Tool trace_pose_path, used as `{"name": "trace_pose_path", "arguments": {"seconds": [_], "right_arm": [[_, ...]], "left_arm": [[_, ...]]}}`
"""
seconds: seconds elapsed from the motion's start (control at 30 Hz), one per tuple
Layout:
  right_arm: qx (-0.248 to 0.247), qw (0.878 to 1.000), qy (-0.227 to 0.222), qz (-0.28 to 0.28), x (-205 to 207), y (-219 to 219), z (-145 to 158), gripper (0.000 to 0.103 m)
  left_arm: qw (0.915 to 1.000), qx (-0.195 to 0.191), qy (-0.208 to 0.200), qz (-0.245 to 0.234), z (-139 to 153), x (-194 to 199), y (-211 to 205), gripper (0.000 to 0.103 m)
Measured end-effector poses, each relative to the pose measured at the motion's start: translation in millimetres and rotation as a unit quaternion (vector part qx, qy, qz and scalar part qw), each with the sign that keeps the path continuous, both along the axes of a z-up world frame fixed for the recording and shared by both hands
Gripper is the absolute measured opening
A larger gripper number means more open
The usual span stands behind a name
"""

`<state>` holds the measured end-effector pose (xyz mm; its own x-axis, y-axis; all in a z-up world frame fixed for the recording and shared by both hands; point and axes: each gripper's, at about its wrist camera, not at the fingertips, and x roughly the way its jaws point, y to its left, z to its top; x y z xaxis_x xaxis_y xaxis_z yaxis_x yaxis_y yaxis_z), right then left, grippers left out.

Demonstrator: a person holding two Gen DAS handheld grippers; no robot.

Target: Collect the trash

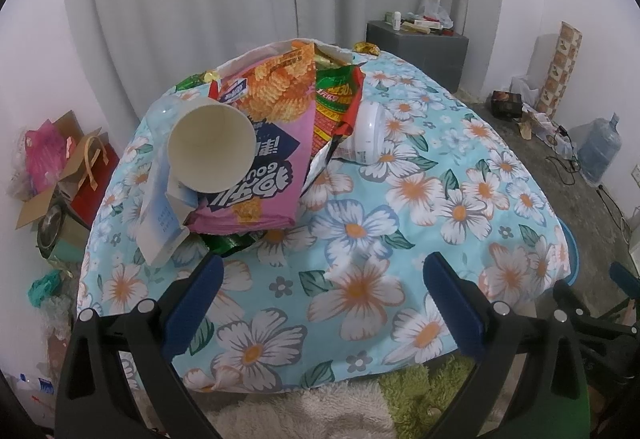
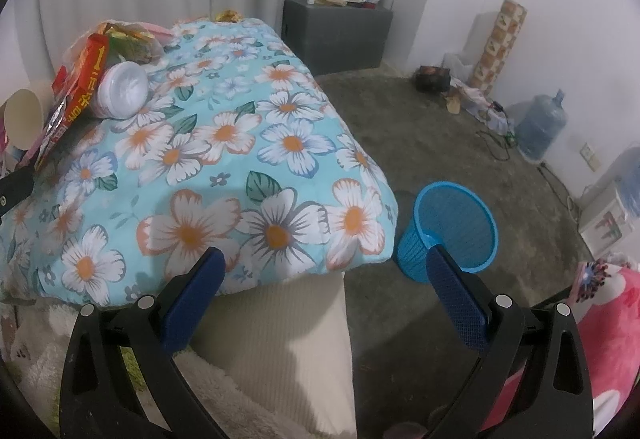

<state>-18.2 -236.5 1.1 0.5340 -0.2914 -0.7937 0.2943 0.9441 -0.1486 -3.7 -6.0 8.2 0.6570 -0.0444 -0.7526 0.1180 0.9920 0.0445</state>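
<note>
A: Status on the trash job?

B: Barely begun, by my read. The pile is on the floral cloth (image 1: 400, 223), far-left part of the table. Paper cup (image 1: 211, 145) on its side, mouth toward the cam, lying on a pink snack bag (image 1: 272, 143). Red-green wrapper (image 1: 336, 107) just beside that, white plastic tub (image 1: 370, 133) touching the wrapper's right edge. Flattened white carton (image 1: 160, 223) at the near-left of the heap.

A: Grippers?

B: Left gripper (image 1: 324, 303): jaws wide apart, nothing btwn them, hovering over bare cloth just short of the heap. Right gripper (image 2: 326, 295): also spread, empty, off the table's near corner.

A: Bin?

B: Blue mesh basket (image 2: 476, 199) on the floor, just beside the table's right corner, upright. What I can see of the inside looks empty, but the bottom's partly hidden by a finger.

A: So what's left?

B: Pretty much everything — cup, bags, tub, carton all need moving to the basket. There's also a small gold wrapper (image 1: 367, 47) at the far edge, easy to miss.
</note>
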Motion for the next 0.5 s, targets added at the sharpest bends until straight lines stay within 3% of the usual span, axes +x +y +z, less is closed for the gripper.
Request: {"name": "trace_pose_path", "arguments": {"seconds": [0.5], "right_arm": [[0.001,1.000,0.002,0.000,0.7,0.8,0.4,0.096]], "left_arm": [[1.0000,0.002,0.003,0.001,-1.2,2.6,2.0,0.098]]}}
